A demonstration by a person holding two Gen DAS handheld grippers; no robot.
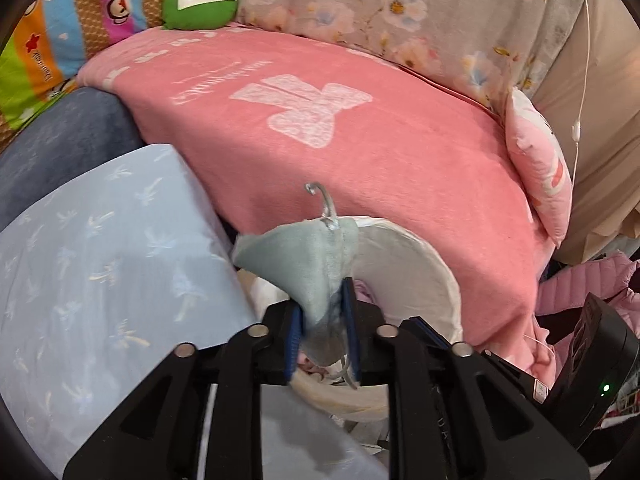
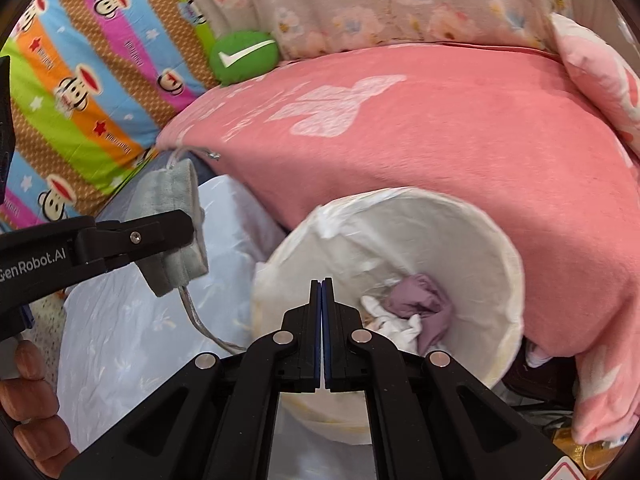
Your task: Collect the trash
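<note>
My left gripper (image 1: 322, 308) is shut on a grey-green cloth pouch (image 1: 308, 272) with a metal hook and a clear strap. It holds the pouch over the near rim of a white lined trash bin (image 1: 420, 276). In the right wrist view the pouch (image 2: 176, 216) hangs from the left gripper (image 2: 188, 236) to the left of the bin (image 2: 472, 248). The bin holds crumpled purple and white trash (image 2: 416, 304). My right gripper (image 2: 322, 284) is shut and empty, just above the bin's near rim.
A pink blanket (image 1: 360, 128) covers the bed behind the bin. A pale blue sheet (image 1: 100, 264) lies to the left. A green round cushion (image 1: 200, 2), a striped cartoon quilt (image 2: 80, 80), a floral cover (image 1: 380, 12) and a pink pillow (image 1: 536, 160) lie around.
</note>
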